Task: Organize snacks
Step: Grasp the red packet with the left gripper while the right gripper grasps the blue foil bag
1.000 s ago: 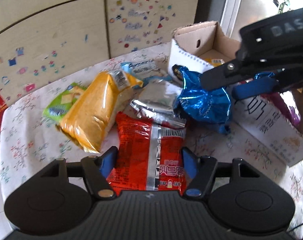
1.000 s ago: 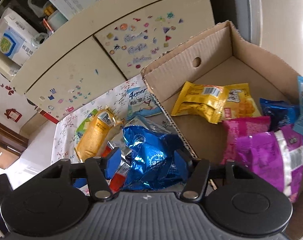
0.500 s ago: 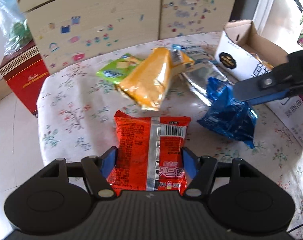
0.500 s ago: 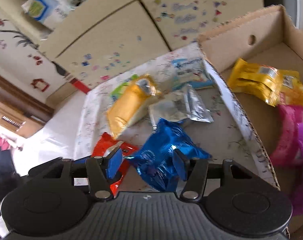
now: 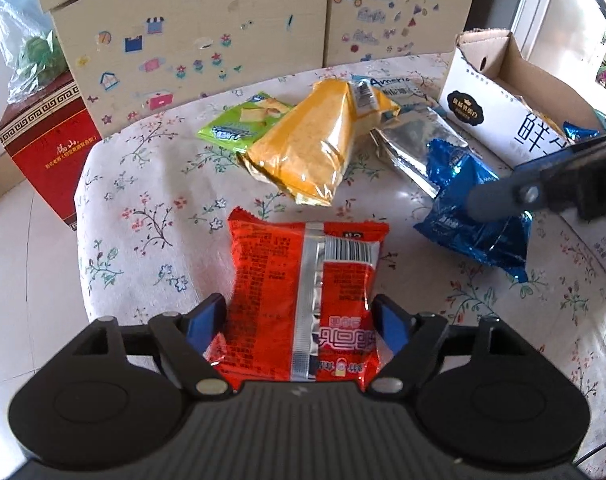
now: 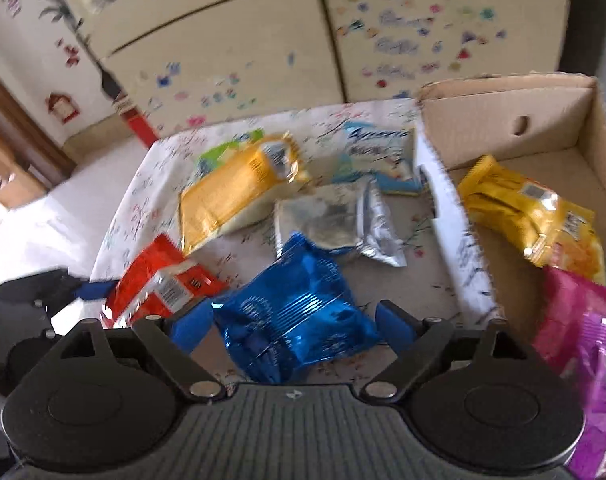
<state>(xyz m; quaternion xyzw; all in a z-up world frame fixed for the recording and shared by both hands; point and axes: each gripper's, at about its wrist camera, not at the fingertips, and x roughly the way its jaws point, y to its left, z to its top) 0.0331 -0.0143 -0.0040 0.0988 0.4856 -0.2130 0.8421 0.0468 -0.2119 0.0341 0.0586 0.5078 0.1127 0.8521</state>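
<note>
A red snack packet (image 5: 303,280) lies flat on the flowered tablecloth (image 5: 143,220), between the fingers of my left gripper (image 5: 299,320). Its jaws are opening and the pads stand just off the packet's sides. A shiny blue packet (image 6: 295,312) rests on the cloth between the fingers of my right gripper (image 6: 293,322). Those jaws are opening too, with gaps on both sides. In the left wrist view the blue packet (image 5: 471,208) lies under a right finger (image 5: 503,200). The cardboard box (image 6: 503,120) stands open at the right.
An orange packet (image 5: 307,148), a green one (image 5: 243,120), a silver one (image 5: 415,144) and a light blue one (image 5: 387,84) lie at the table's far side. Yellow (image 6: 531,212) and magenta (image 6: 575,312) packets lie in the box. A red carton (image 5: 43,136) stands on the floor at the left.
The red packet came away from the pile toward the near table edge, and the blue packet came from the box wall down onto the cloth. Both grippers' jaws have spread off their packets.
</note>
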